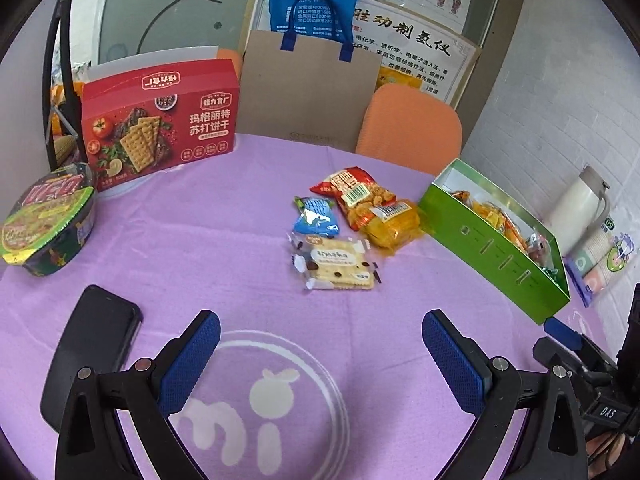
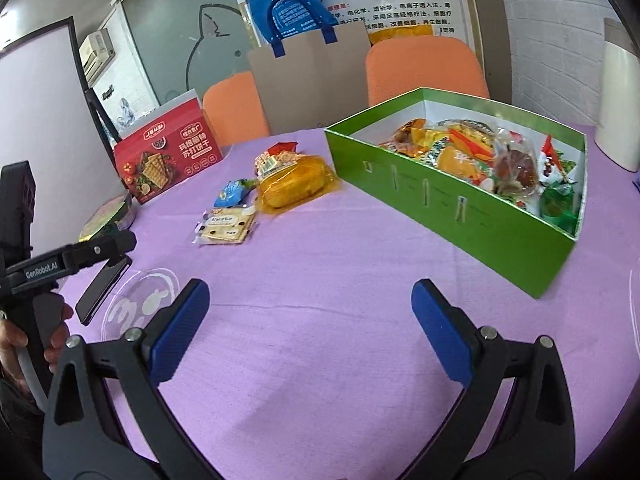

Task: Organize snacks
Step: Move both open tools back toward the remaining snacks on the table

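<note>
We note the left gripper (image 1: pixel 320 344) and right gripper (image 2: pixel 310 312) both hovering low over the lilac cloth-covered surface (image 1: pixel 224 224), blue-padded fingers spread apart, nothing between them. Four loose snacks cluster mid-surface: a clear cracker packet (image 1: pixel 336 266) nearest, a small blue foil packet (image 1: pixel 316 216) just beyond it, a red bag of fried snacks (image 1: pixel 354 196) and a yellow sealed pouch (image 1: pixel 394 222) touching. To their right we see the open green cardboard box (image 2: pixel 472 216), partly filled with wrapped snacks.
</note>
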Demonstrator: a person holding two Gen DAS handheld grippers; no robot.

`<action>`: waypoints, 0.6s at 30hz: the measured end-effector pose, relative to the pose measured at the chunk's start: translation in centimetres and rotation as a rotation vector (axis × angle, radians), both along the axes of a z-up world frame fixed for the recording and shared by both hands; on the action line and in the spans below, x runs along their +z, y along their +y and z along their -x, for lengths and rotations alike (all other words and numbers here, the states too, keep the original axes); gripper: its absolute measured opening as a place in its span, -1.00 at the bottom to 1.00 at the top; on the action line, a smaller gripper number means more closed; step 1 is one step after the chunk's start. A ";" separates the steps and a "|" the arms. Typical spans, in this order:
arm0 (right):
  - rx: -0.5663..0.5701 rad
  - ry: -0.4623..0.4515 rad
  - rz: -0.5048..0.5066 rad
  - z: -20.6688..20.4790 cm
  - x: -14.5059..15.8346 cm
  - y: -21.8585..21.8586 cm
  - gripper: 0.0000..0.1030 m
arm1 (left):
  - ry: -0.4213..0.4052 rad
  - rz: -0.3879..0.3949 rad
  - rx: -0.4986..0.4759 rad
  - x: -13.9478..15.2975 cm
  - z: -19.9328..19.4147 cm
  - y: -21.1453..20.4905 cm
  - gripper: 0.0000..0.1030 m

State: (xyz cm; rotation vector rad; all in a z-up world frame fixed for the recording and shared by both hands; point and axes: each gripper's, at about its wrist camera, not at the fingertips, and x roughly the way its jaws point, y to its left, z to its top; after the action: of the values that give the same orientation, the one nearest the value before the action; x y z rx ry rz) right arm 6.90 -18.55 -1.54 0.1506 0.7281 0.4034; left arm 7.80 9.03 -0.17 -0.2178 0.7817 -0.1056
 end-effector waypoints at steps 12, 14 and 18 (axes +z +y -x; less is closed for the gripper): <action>0.051 0.063 0.026 -4.6 -1.6 4.5 0.93 | 0.054 0.009 -0.077 -1.0 -10.5 1.2 0.62; 0.059 0.068 0.034 -4.9 -1.8 4.7 0.90 | 0.074 0.013 -0.087 -1.6 -12.8 0.9 0.61; 0.062 0.081 0.061 -5.1 -2.3 4.7 0.90 | 0.127 0.000 -0.119 -3.4 -16.5 -0.6 0.45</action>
State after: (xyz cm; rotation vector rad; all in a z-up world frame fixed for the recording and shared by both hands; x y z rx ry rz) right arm 12.03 -13.82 -3.79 0.0877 0.8255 0.4354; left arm 24.34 8.48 -3.61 -0.1787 0.9217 -0.2058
